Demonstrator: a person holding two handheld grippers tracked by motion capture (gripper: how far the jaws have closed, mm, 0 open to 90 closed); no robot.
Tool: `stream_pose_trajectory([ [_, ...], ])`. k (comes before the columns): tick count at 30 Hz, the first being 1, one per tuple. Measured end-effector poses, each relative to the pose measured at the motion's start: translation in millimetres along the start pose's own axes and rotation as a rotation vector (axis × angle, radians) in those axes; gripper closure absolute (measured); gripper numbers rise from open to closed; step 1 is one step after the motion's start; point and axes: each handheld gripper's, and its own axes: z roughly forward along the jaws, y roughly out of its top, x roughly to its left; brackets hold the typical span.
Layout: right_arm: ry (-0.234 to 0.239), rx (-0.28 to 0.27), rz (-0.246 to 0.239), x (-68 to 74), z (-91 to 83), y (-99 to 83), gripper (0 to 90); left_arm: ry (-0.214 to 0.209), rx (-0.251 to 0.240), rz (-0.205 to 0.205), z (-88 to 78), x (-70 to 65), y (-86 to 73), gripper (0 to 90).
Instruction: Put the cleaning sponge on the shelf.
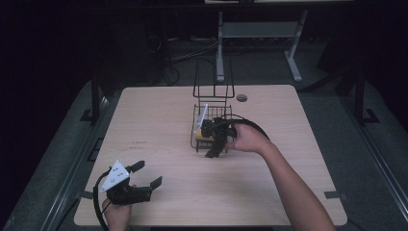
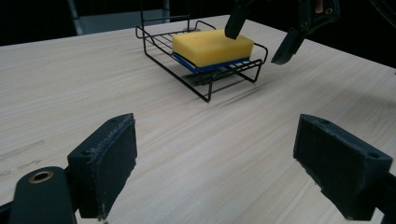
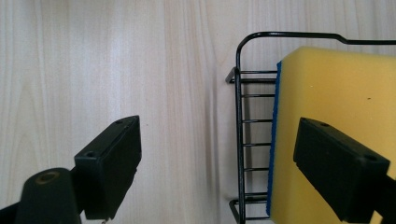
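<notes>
Spread wide, the right tool (image 3: 217, 163) straddles the wire rack's (image 3: 239, 116) rim, seemingly to lift out the yellow sponge (image 3: 336, 112) lying inside; the left tool (image 1: 139, 179) idles open on the counter (image 1: 159, 125).

right gripper (image 3: 224, 163) fingers apart — yellow sponge (image 3: 336, 112), wire rack (image 3: 239, 140)

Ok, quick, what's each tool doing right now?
Left tool: open, holding nothing, over bare table.
Right tool: open, holding nothing, straddling the wire basket edge beside the yellow sponge.
</notes>
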Motion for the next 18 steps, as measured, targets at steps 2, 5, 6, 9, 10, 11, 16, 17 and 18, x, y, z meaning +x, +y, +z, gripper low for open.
stream_pose_trajectory([
  [2,0.004,-0.006,0.002,2.8,-1.8,-0.8,15.0,0.001,0.001,-0.001,0.1,0.1,-0.1,12.8],
  [5,0.013,-0.019,0.011,7.0,-2.7,-3.6,15.0,0.0,0.001,0.0,0.0,0.1,-0.2,12.8],
  [6,0.012,-0.02,0.007,7.8,-2.4,-4.5,15.0,0.001,0.003,0.002,0.0,0.3,-0.1,12.8],
  [9,0.014,-0.023,0.004,12.8,-0.7,-8.9,15.0,0.0,0.002,0.004,0.0,0.0,0.0,12.8],
  [10,0.017,-0.025,0.002,14.5,0.0,-10.5,15.0,0.001,0.001,0.003,0.1,-0.2,0.0,12.8],
  [11,0.017,-0.027,0.001,16.3,0.6,-12.1,15.0,0.001,0.002,0.004,0.2,-0.3,0.0,12.8],
  [16,0.021,-0.027,0.012,25.2,2.0,-21.0,15.0,-0.002,0.004,0.005,0.9,-1.2,0.0,12.8],
  [17,0.021,-0.03,0.012,27.1,2.1,-23.4,15.0,-0.002,0.003,0.004,1.1,-1.3,0.0,12.8],
  [18,0.02,-0.031,0.013,28.8,2.2,-26.0,14.9,-0.002,0.006,0.006,1.4,-1.4,0.1,12.8],
])
